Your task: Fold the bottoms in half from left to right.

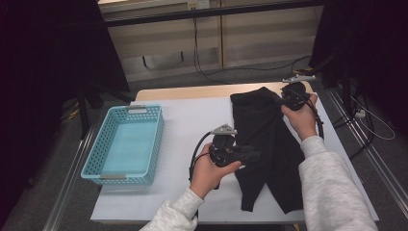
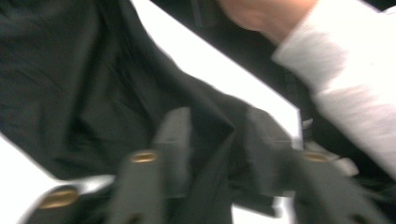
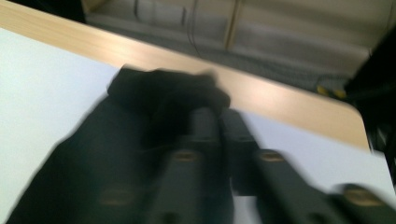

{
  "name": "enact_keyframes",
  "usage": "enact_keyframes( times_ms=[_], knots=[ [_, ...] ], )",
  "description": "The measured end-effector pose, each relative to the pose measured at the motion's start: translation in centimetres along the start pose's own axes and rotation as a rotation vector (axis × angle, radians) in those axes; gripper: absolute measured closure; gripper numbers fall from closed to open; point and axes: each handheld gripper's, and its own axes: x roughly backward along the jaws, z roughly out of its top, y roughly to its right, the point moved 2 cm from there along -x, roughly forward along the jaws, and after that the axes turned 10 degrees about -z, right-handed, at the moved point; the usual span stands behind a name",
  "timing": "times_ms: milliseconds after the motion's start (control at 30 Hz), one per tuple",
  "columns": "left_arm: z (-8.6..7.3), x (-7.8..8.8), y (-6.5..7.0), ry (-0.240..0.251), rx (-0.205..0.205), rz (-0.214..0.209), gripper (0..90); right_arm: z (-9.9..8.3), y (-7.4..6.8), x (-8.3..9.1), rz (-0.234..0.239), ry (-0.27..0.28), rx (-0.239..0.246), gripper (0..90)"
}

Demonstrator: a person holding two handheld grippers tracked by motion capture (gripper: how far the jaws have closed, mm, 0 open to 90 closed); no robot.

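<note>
A pair of black trousers (image 1: pixel 267 139) lies spread on the white sheet (image 1: pixel 192 120), waist at the far end and legs toward me. My left gripper (image 1: pixel 255 155) hovers at the left edge of the trousers near mid-length. In the left gripper view its jaws (image 2: pixel 219 140) stand apart, with a raised fold of the black cloth (image 2: pixel 93 93) between them and no pad pressing on it. My right gripper (image 1: pixel 281 103) is at the far right corner of the waist. In the blurred right gripper view its jaws (image 3: pixel 219 121) sit together at the bunched waistband (image 3: pixel 159 88).
A light blue perforated basket (image 1: pixel 96 163) stands empty on the table's left side. The wooden table edge (image 1: pixel 192 91) runs along the back, with cables and dark stands on the floor beyond. A grey-white sleeve (image 2: pixel 345 93) crosses above the trousers.
</note>
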Motion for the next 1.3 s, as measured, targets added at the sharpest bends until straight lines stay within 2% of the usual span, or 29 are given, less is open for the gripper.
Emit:
enact_keyframes(
  times_ms=[33, 133, 233, 367, 467, 600, 700, 833, 1000, 1033, 1133, 1300],
  knots=[
    [-0.4, 0.2, -1.0, -0.006, 0.010, 0.027, 41.8, -0.7, -0.1, 0.1, 0.001, 0.003, 0.013, 56.9],
    [-1.2, 1.0, -2.5, -0.055, 0.002, 0.086, 38.6, -2.1, -0.8, 0.4, 0.021, -0.012, 0.033, 48.6],
    [-2.0, 1.9, -3.9, -0.066, -0.001, 0.140, 32.0, -3.4, -1.7, 1.0, 0.067, -0.025, 0.041, 40.2],
    [-2.8, 3.1, -5.4, -0.093, -0.001, 0.181, 26.0, -5.3, -2.9, 2.5, 0.099, -0.042, 0.081, 34.7],
    [-3.6, 4.1, -6.6, -0.106, 0.002, 0.204, 23.8, -6.5, -3.4, 3.7, 0.135, -0.058, 0.075, 30.2],
    [-4.7, 5.1, -7.9, -0.115, 0.012, 0.241, 22.2, -8.3, -3.7, 5.4, 0.142, -0.068, 0.078, 24.8],
    [-5.4, 5.4, -8.4, -0.114, 0.023, 0.231, 20.4, -9.6, -3.7, 6.4, 0.142, -0.077, 0.050, 23.6],
    [-5.9, 5.5, -8.9, -0.137, 0.011, 0.255, 19.5, -11.3, -3.9, 7.4, 0.146, -0.076, 0.031, 23.6],
    [-6.4, 5.8, -9.2, -0.154, 0.017, 0.263, 17.4, -13.2, -4.8, 8.3, 0.162, -0.094, 0.061, 26.7],
    [-6.4, 5.8, -9.3, -0.144, 0.022, 0.270, 17.0, -13.5, -5.0, 8.6, 0.165, -0.091, 0.066, 26.7],
    [-6.5, 6.1, -9.4, -0.150, 0.023, 0.285, 16.4, -14.3, -5.3, 9.3, 0.157, -0.099, 0.067, 24.6],
    [-6.6, 6.7, -9.3, -0.150, 0.022, 0.305, 16.0, -15.1, -5.5, 10.4, 0.187, -0.105, 0.066, 24.3]
  ],
)
